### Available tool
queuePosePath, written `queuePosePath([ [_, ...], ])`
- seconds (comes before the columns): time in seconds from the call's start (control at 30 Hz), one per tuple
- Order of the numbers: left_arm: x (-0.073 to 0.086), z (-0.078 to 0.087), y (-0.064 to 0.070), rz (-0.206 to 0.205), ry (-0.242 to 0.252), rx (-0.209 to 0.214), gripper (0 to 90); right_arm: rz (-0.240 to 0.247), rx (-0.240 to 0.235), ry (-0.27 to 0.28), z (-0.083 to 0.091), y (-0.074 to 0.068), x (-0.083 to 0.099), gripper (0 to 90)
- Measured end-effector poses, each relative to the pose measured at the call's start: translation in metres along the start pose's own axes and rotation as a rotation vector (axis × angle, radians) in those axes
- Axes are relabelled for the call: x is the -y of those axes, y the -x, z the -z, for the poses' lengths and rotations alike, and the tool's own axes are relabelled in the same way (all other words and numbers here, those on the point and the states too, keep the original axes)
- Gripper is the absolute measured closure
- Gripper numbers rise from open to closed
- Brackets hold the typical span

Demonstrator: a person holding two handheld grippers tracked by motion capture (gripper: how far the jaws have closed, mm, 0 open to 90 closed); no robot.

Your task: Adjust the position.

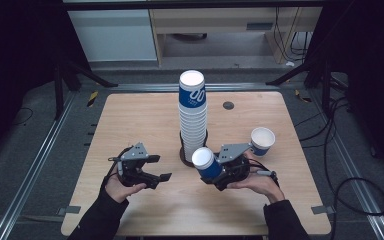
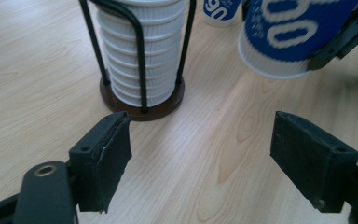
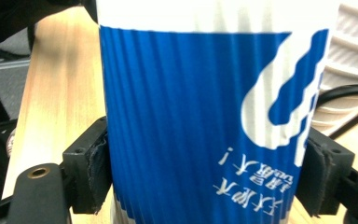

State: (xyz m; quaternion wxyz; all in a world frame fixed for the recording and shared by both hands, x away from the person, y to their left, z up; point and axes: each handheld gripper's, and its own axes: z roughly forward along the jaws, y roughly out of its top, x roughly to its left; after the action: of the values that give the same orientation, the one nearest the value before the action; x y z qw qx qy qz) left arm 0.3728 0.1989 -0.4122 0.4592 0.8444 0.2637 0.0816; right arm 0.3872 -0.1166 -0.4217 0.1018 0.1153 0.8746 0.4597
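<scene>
Right gripper [image 1: 219, 176] clamped the blue-and-white paper cup [image 1: 207, 163] across its ribbed wall, tilted, just in front of the cup stack [image 1: 193, 117] in its wire holder [image 2: 142, 100]. Left gripper [image 1: 161, 169] stood empty, jaws spread. Risk: squeezing could crush the thin wall; the tilt might let the cup slip. Cup's base and the stack's top were cut off in the gripper views.

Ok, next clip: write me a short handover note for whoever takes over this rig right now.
Right gripper: shut on a blue-and-white paper cup, held tilted above the table, just in front of the stack.
Left gripper: open, holding nothing, low over the table left of the stand.
Cup stack: tall, upright in its wire stand at table centre.
Done: one loose cup stands upright at the right.
Left: probably set the held cup down; the stack still holds many.
</scene>
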Motion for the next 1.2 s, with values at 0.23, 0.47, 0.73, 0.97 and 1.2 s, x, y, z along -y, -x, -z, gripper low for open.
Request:
queuePosePath([
  [0.23, -0.004, -0.004, 0.009, -0.033, -0.012, 0.033, 19.7, 0.021, -0.042, -0.03, -0.015, -0.003, 0.0, 20.0],
  [0.47, -0.009, -0.008, 0.016, -0.045, -0.003, 0.069, 19.3, 0.039, -0.074, -0.056, -0.028, -0.007, -0.001, 20.0],
  [0.73, -0.012, -0.017, 0.025, -0.079, -0.028, 0.109, 17.6, 0.067, -0.111, -0.087, -0.044, -0.014, -0.003, 20.0],
  [0.97, -0.014, -0.021, 0.029, -0.089, -0.038, 0.124, 17.4, 0.09, -0.134, -0.092, -0.052, -0.019, -0.006, 20.0],
  [1.2, -0.012, -0.027, 0.032, -0.091, -0.068, 0.141, 18.4, 0.12, -0.157, -0.098, -0.059, -0.026, -0.009, 20.1],
])
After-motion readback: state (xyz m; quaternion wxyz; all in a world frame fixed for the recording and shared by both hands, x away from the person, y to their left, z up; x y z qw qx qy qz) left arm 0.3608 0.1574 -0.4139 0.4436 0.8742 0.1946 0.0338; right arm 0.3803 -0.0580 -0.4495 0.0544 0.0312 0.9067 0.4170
